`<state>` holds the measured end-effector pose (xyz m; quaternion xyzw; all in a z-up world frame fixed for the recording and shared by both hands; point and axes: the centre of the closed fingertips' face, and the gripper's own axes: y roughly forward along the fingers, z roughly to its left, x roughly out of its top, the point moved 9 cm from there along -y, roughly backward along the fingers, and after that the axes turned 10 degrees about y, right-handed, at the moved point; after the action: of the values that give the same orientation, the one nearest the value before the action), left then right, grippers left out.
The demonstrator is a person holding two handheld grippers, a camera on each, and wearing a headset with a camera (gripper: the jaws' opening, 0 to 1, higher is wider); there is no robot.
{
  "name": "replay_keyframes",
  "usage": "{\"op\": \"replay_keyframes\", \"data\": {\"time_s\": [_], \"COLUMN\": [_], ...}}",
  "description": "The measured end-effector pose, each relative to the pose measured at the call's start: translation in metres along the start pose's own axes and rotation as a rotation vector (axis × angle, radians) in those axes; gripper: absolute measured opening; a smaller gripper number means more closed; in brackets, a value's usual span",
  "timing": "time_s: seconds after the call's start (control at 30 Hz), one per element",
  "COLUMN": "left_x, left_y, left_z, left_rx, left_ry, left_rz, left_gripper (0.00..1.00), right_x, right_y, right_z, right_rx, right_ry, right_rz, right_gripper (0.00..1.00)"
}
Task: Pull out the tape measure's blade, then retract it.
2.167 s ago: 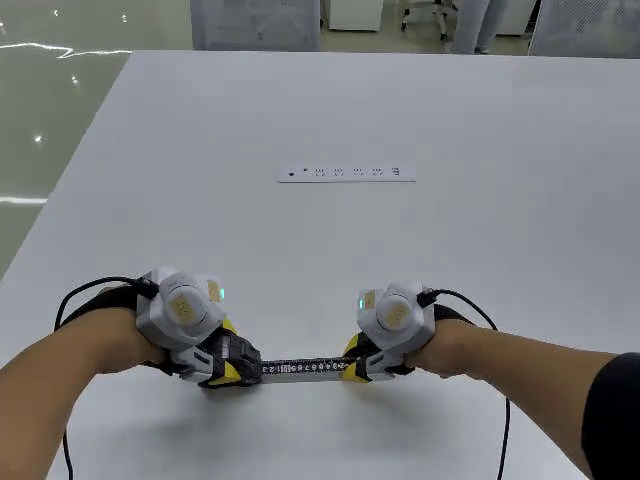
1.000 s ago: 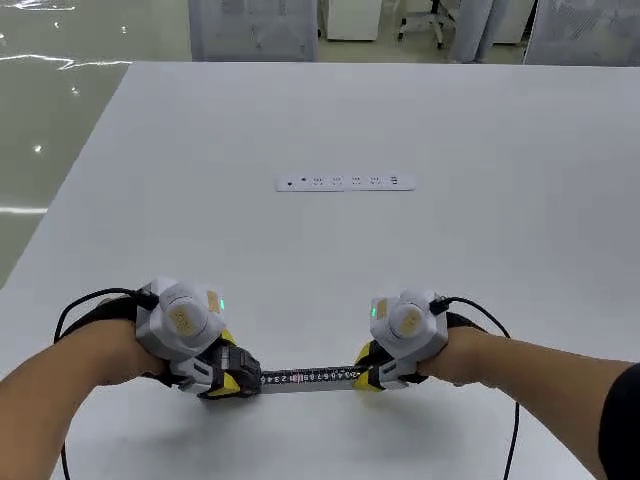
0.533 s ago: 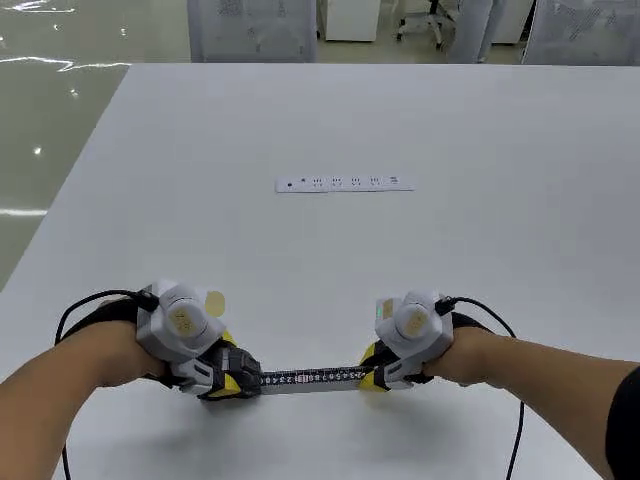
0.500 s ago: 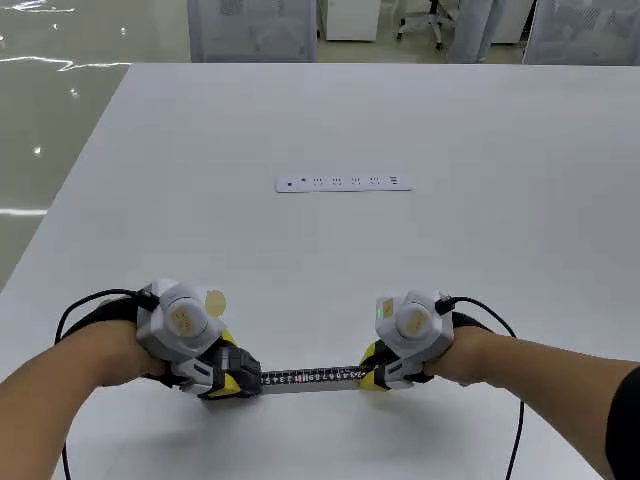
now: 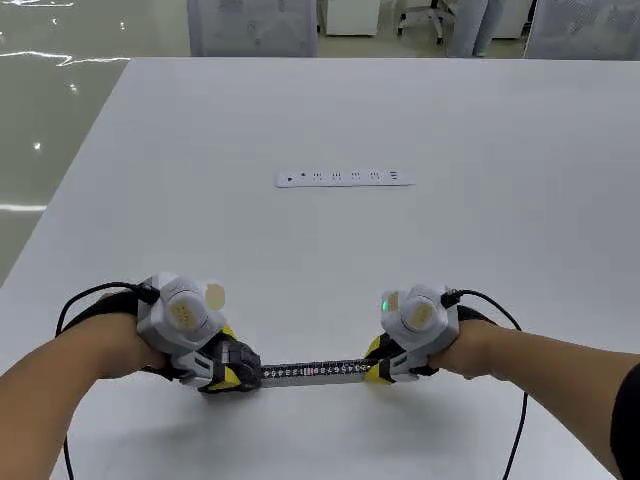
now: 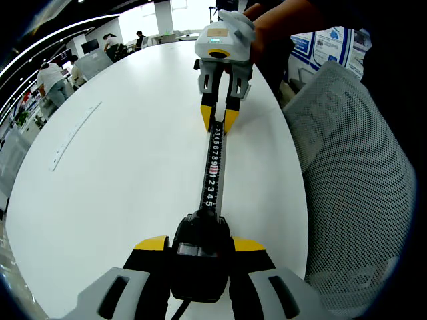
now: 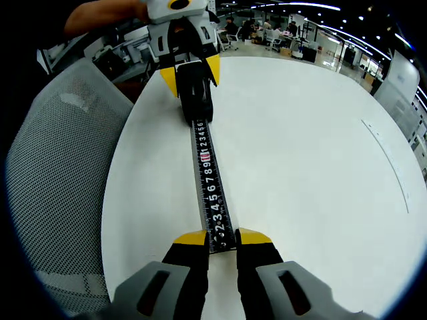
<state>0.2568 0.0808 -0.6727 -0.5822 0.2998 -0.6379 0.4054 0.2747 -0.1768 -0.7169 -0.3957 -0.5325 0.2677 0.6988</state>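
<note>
Head view: the black-and-yellow tape measure case [image 5: 236, 362] sits low at the near edge of the wide white table [image 5: 420, 120], and its numbered steel blade [image 5: 315, 370] is out by a short length, running flat toward the person's right.
Blade axis: one straight line from gripper to gripper, roughly parallel to the near table edge, with no sag or kink to be seen.
Left gripper [image 6: 200, 248]: jaws closed around the case, a yellow tip on either side of it, and the blade leaves straight ahead from between them.
Right gripper [image 7: 220, 239]: jaws narrow, pinching the blade's free end, with the lowest numbers right at the tips.
Key relation: from the right fingers the case lies dead ahead along the blade, so the two grippers face each other nose to nose on that one line.
Likely call: the left hand anchors and the right hand does the travelling. Away from the case draws more blade out, and back toward it feeds the blade home. Drifting off the line risks twisting the blade.
Further out: a long white power strip [image 5: 344, 178] lies well apart across the table, and a grey mesh chair [image 6: 353, 173] stands just beside the near edge.
</note>
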Motion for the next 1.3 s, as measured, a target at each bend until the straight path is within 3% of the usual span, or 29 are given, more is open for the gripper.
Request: {"op": "replay_keyframes", "data": {"time_s": [1.3], "left_x": [0.0], "left_y": [0.0], "left_z": [0.0], "left_rx": [0.005], "left_ry": [-0.003], "left_rz": [-0.002], "left_gripper": [0.3], "right_x": [-0.011], "right_y": [-0.007], "right_z": [-0.005], "right_rx": [-0.009], "right_ry": [0.006], "right_rz": [0.014], "right_gripper": [0.11]}}
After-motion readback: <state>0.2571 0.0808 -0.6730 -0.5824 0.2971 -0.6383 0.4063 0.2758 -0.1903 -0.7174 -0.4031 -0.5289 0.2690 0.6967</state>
